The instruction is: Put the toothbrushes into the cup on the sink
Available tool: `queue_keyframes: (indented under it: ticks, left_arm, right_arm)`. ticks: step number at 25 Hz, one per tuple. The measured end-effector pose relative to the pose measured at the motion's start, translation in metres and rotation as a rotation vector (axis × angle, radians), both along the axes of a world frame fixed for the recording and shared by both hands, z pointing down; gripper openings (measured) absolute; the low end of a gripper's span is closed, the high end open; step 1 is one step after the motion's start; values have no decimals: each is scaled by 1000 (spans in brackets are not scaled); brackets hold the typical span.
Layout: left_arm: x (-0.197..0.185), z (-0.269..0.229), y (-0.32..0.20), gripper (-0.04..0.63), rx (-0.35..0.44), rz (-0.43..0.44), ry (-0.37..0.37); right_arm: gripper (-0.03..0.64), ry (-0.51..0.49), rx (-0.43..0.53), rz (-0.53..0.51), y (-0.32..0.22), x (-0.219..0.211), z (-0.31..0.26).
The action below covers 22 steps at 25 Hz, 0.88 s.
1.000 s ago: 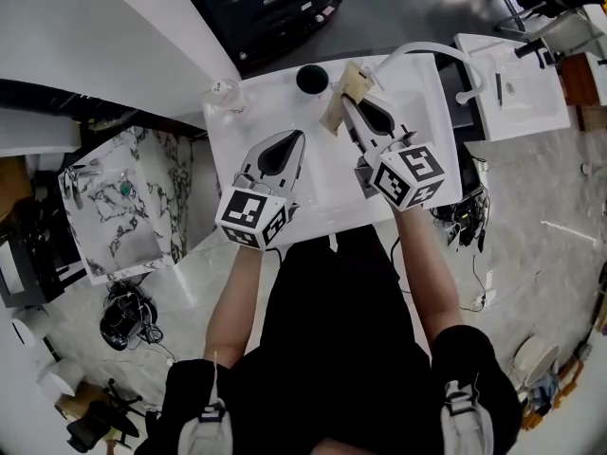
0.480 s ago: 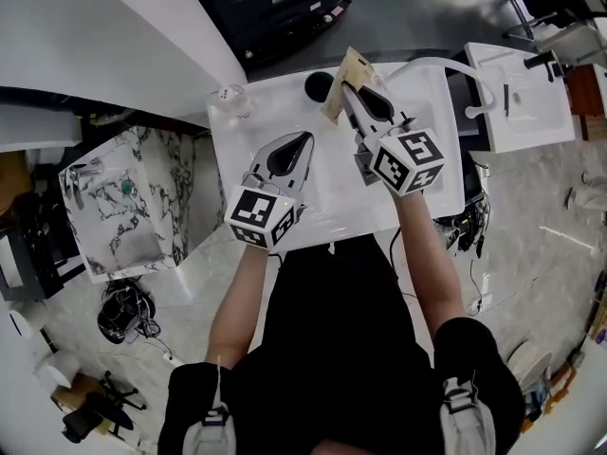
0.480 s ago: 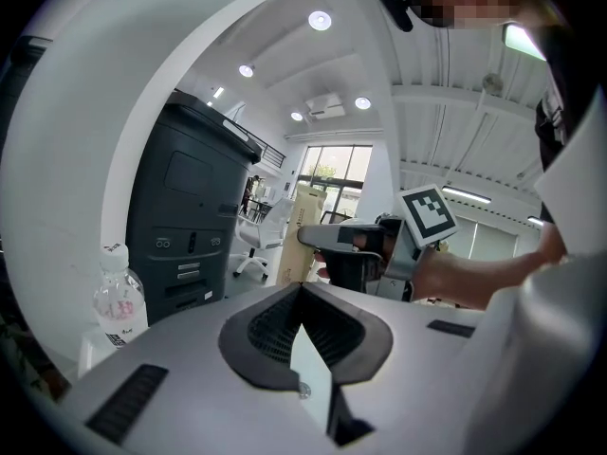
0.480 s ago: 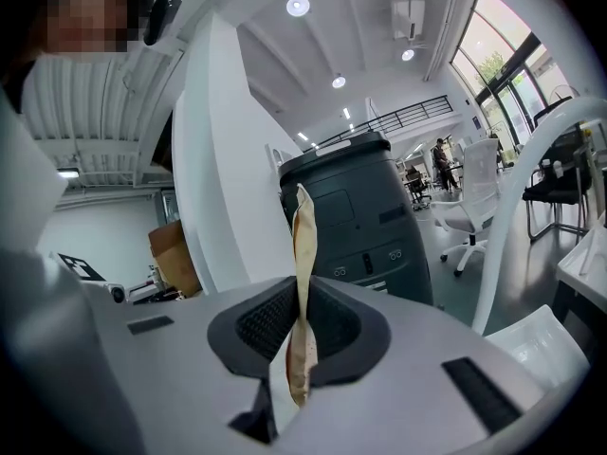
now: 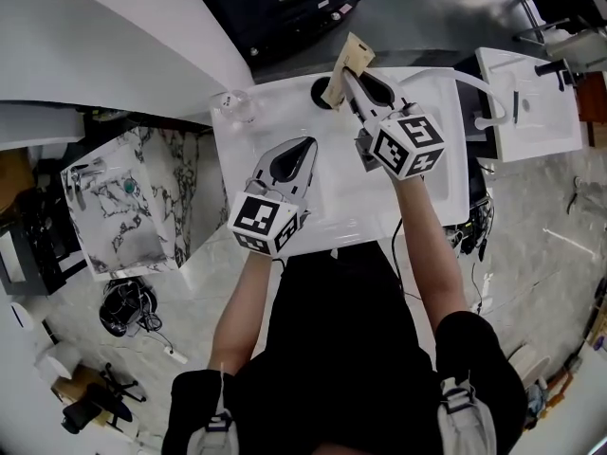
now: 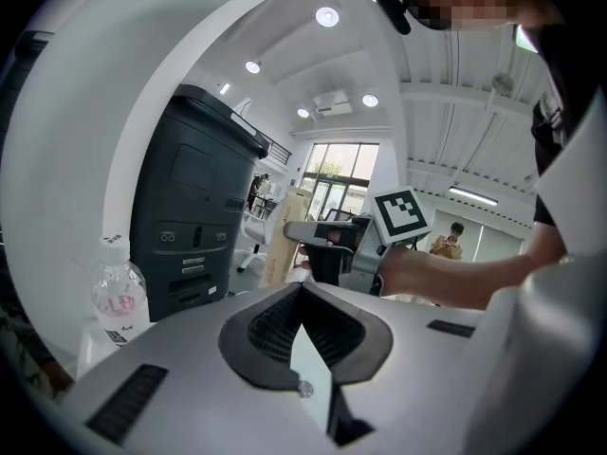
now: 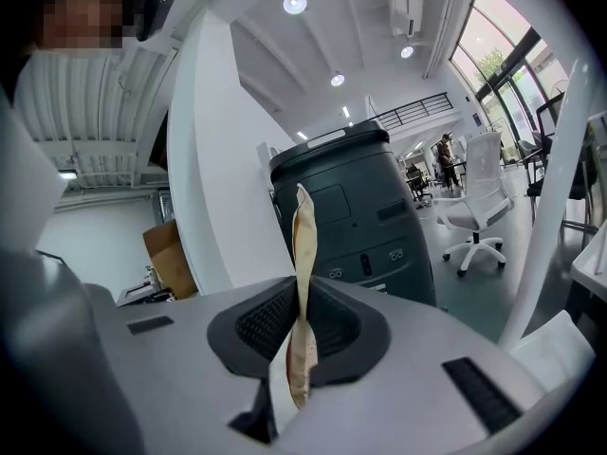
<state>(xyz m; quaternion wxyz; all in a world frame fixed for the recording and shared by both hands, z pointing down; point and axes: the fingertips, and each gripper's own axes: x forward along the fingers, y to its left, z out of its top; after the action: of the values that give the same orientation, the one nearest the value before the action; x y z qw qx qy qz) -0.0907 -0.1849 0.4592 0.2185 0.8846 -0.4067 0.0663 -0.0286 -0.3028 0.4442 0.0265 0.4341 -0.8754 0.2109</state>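
The right gripper (image 5: pixel 353 85) is clenched on a flat tan packet (image 5: pixel 347 64), which is pinched edge-on between its jaws and sticks out well past their tips; in the right gripper view the packet (image 7: pixel 303 240) rises upright from the closed gripper (image 7: pixel 299 292). In the head view, a dark cup (image 5: pixel 317 90) sits just ahead and to the left of this gripper's tips, and the packet's lower end appears at the cup's rim, though whether they touch cannot be told. The left gripper (image 5: pixel 303 144) is to the left and nearer the person, over the white sink (image 5: pixel 432 154), its jaws pressed together on nothing, as the left gripper view (image 6: pixel 302 287) shows. A clear bottle (image 5: pixel 232 104) stands ahead and to the left of the left gripper, at the sink's back corner. A dark machine (image 6: pixel 190 221) stands beyond the bottle.
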Motion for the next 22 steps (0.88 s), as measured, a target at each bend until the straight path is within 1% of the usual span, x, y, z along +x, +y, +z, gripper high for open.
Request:
queue_keyframes:
  ticks: [9,22]
  left_arm:
    - [5,8,4,14,-24,4,-5]
    - [3,13,1,14,-38,4,-7]
  right_arm:
    - [49,-1,-3,5,-18,-3,22]
    - [49,14,-51,7,-20,-5,50]
